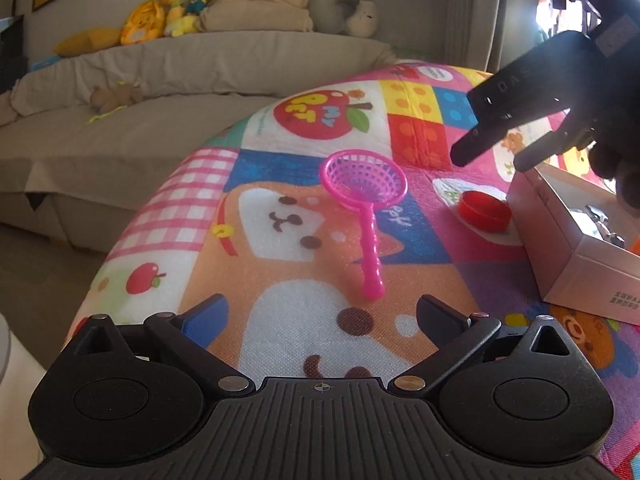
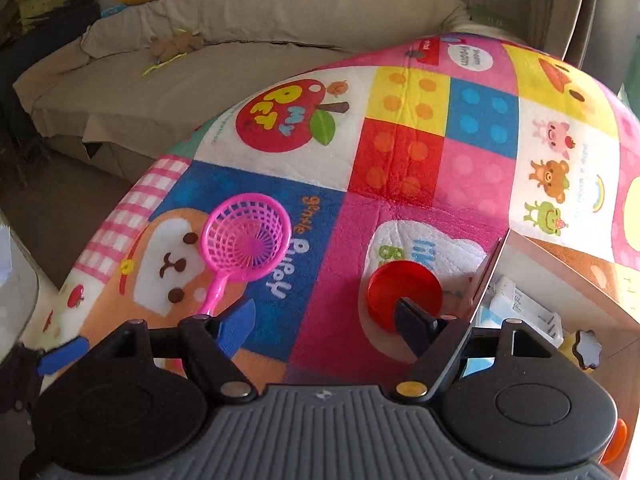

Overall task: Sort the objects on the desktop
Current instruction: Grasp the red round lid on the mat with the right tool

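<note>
A pink toy strainer (image 1: 362,184) lies on the colourful play mat (image 1: 280,240), its handle pointing towards me. My left gripper (image 1: 322,314) is open wide just short of the handle's end, and nothing is between its fingers. A small red dish (image 1: 484,212) sits to the right, beside a pale cardboard box (image 1: 580,264). My right gripper (image 1: 494,156) hovers open and empty above the box's near corner. In the right wrist view, the right gripper (image 2: 324,324) looks down on the strainer (image 2: 248,236) and the red dish (image 2: 404,292); its right finger hides part of the dish.
The box (image 2: 486,276) holds several small items, among them a black star-shaped knob (image 2: 586,348). A beige sofa (image 1: 160,80) with plush toys runs behind the mat. The mat's left edge drops off to the floor (image 1: 40,272).
</note>
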A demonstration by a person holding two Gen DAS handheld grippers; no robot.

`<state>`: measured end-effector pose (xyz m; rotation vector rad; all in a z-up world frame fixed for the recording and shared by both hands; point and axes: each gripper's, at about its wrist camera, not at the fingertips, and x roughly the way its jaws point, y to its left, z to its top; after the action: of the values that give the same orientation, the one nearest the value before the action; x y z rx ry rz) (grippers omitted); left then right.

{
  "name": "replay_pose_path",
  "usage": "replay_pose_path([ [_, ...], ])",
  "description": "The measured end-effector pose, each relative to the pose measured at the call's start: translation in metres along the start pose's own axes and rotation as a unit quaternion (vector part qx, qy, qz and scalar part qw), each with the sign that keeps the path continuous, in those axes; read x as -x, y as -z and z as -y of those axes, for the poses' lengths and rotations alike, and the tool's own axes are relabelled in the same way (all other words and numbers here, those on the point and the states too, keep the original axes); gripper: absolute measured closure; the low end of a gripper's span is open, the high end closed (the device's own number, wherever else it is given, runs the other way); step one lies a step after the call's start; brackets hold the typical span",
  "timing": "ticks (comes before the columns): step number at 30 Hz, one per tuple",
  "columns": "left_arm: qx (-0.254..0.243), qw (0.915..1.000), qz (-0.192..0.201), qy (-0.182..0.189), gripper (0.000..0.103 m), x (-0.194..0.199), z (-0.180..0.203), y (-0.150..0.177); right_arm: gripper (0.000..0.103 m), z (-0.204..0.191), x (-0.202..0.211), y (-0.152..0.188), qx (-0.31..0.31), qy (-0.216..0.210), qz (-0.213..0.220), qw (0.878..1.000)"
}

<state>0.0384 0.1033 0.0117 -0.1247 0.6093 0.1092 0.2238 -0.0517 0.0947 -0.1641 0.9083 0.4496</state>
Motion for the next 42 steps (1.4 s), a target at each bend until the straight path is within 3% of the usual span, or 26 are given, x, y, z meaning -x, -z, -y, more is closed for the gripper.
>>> replay_pose_path([
  [5, 0.009, 0.9999, -0.002, 0.008, 0.000, 0.000, -0.003, 0.000, 0.025, 0.036, -0.063, -0.039, -0.050, 0.043, -0.059, 0.996],
  [11, 0.019, 0.9997, -0.004, 0.016, 0.000, -0.001, -0.006, 0.000, 0.025, 0.022, -0.105, -0.033, 0.008, 0.131, -0.093, 0.987],
  [19, 0.020, 0.9996, -0.005, 0.018, 0.000, -0.001, -0.005, 0.000, 0.031, 0.016, -0.097, -0.026, 0.013, 0.122, -0.096, 0.988],
  [24, 0.022, 0.9995, -0.007, 0.019, 0.000, -0.001, -0.005, 0.000, 0.031, -0.004, -0.085, -0.016, 0.055, 0.142, -0.070, 0.986],
  [26, 0.022, 0.9995, -0.007, 0.020, 0.000, -0.001, -0.005, 0.000, 0.038, -0.016, -0.080, -0.010, 0.084, 0.139, -0.060, 0.985],
  [28, 0.023, 0.9995, -0.007, 0.020, 0.000, -0.001, -0.006, 0.000, 0.056, -0.023, -0.078, -0.006, 0.089, 0.122, -0.071, 0.986],
  [30, 0.024, 0.9995, -0.007, 0.020, 0.000, -0.001, -0.006, 0.000, 0.063, -0.027, -0.078, -0.004, 0.081, 0.098, -0.085, 0.988],
  [42, 0.025, 0.9995, -0.008, 0.021, 0.000, -0.001, -0.007, 0.000, 0.063, -0.069, -0.063, 0.018, 0.121, 0.041, -0.086, 0.988],
])
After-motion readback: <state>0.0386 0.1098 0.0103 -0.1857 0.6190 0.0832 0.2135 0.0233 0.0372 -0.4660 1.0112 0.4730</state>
